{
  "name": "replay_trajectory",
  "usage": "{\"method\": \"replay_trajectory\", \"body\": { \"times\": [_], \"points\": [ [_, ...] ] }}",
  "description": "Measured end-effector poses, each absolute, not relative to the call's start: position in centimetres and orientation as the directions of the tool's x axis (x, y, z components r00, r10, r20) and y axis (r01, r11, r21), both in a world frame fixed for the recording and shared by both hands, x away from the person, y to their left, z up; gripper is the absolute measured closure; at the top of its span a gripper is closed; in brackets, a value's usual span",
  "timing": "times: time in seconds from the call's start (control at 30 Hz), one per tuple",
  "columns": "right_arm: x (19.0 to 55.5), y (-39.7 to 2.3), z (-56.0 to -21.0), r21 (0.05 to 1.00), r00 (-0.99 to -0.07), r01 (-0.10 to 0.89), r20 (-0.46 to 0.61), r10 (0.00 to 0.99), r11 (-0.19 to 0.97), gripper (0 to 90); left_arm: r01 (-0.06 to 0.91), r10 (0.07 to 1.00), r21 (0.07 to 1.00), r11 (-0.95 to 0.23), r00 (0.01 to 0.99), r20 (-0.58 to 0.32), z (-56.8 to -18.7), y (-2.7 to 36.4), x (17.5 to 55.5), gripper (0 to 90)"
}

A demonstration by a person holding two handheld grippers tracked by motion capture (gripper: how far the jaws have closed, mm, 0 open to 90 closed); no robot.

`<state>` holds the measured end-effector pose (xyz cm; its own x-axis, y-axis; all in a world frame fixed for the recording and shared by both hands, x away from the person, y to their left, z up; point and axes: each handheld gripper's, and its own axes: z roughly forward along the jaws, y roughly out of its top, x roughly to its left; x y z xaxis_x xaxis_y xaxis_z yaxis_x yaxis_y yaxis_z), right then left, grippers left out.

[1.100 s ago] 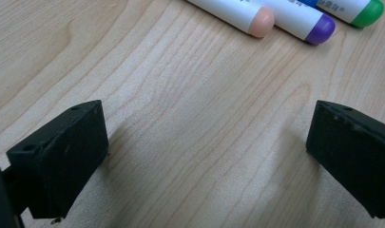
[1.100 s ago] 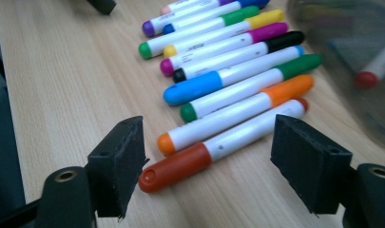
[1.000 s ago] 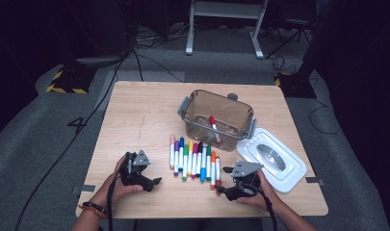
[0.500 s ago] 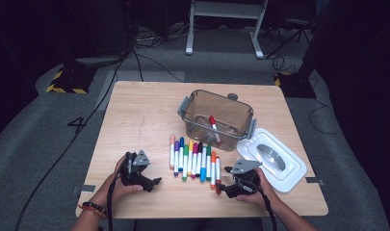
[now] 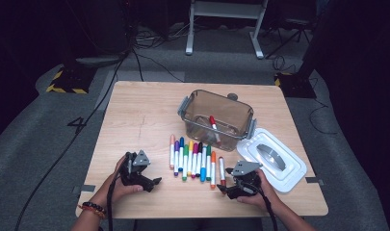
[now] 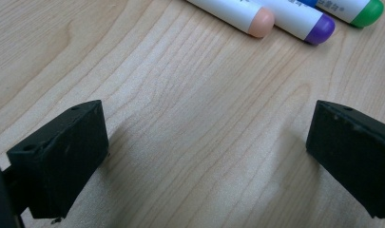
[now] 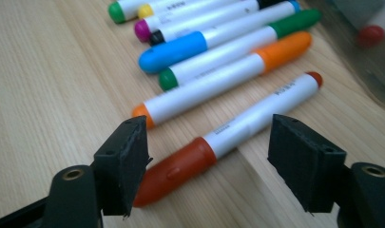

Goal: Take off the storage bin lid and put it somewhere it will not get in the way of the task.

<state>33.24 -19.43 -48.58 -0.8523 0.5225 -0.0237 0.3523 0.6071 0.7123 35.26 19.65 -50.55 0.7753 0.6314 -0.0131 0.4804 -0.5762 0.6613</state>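
Markers [image 5: 195, 159]: one row, near-centre of table [image 5: 135, 115], bin [image 5: 216, 118] beyond. Red marker [image 7: 218, 142], rightmost: straddled by right gripper [image 7: 209, 164], jaws part-open and not yet pressing. Advice: centre on barrel, close squarely. Left gripper [image 6: 204, 152]: jaws wide, empty, left of row.

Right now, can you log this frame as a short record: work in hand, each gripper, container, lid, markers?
work in hand: picking up the red-brown marker at the row's right end
right gripper: open, jaws either side of that marker, pads not touching
left gripper: open over bare table
container: clear, open, one red-capped marker inside
lid: on table, right of the row
marker row: side by side, near the container
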Motion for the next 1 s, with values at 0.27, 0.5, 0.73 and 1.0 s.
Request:
{"method": "replay_trajectory", "body": {
  "times": [0.27,0.5,0.73,1.0],
  "points": [
    [33.5,-22.0,-49.1,0.68,-0.809,0.4,-0.053,0.585,0.615,44.8,0.481,0.632,0.662,-0.575,0.774,-0.013,-50.6,19.6,35.3,0.5],
    [33.9,-22.6,-48.9,0.666,-0.794,0.412,-0.072,0.604,0.622,65.9,0.481,0.632,0.661,-0.576,0.774,-0.013,-50.6,19.7,35.3,0.5],
    [34.4,-22.8,-48.9,0.662,-0.774,0.431,-0.078,0.629,0.613,74.0,0.481,0.632,0.661,-0.576,0.775,-0.013,-50.5,19.7,35.3,0.4],
    [34.6,-23.6,-48.0,0.668,-0.782,0.391,-0.122,0.612,0.633,74.5,0.481,0.632,0.661,-0.576,0.775,-0.013,-50.5,19.7,35.3,0.5]
  ]
}}
